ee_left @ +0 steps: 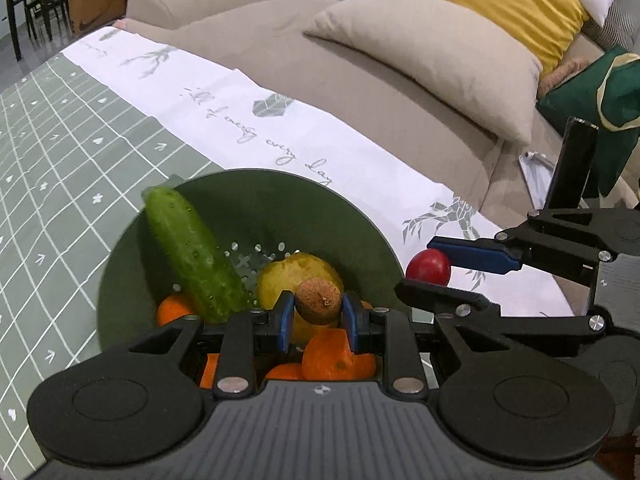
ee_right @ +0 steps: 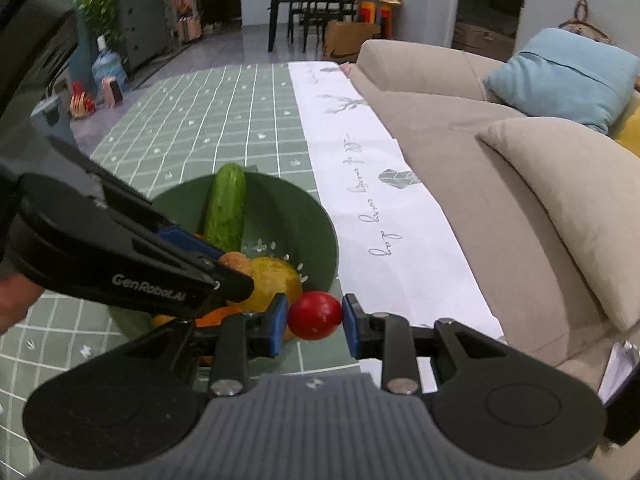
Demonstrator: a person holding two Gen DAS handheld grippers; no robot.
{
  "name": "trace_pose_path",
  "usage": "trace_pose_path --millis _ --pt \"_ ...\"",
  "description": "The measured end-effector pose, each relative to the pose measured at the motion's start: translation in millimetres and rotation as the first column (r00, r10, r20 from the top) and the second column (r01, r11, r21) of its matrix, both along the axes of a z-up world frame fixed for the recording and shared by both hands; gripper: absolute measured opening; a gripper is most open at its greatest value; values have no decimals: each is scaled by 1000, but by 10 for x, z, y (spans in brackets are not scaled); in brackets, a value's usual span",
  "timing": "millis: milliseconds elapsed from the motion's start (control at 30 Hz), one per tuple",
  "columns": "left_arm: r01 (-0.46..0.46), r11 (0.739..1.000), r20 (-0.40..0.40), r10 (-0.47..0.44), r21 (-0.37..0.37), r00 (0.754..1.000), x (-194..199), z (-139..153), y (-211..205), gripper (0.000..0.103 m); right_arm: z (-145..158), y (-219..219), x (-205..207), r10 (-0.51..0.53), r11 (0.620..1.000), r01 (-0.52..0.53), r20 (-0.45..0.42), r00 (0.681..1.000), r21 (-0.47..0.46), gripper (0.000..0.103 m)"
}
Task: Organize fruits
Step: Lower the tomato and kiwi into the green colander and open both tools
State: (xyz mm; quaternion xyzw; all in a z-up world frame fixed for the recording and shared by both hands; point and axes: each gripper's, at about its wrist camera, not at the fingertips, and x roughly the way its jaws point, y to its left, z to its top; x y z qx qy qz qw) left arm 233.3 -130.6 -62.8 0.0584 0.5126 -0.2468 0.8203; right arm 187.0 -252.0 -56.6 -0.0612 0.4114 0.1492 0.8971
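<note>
A green colander bowl (ee_left: 132,264) on the table holds a cucumber (ee_left: 192,256), a yellow fruit (ee_left: 292,276) and several oranges (ee_left: 336,356). My left gripper (ee_left: 318,316) is shut on a small brown round fruit (ee_left: 318,300) and holds it over the bowl. My right gripper (ee_right: 315,324) is shut on a red round fruit (ee_right: 315,314), just right of the bowl's rim (ee_right: 332,248). The right gripper (ee_left: 428,270) with the red fruit (ee_left: 428,266) also shows in the left wrist view. The left gripper's fingers (ee_right: 188,244) reach into the bowl in the right wrist view.
The table has a green grid cloth (ee_left: 60,132) with a white printed band (ee_left: 240,112) along its far edge. A beige sofa (ee_left: 380,92) with cushions stands just beyond the table. A dark dining table and chairs (ee_right: 308,4) stand far back.
</note>
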Motion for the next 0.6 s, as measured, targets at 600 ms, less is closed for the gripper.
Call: trace_pose_path --millis 600 --pt "15 1000 4 -15 13 1000 152 -97 -110 39 -36 -39 88 59 998 -60 -24 998 -4 26"
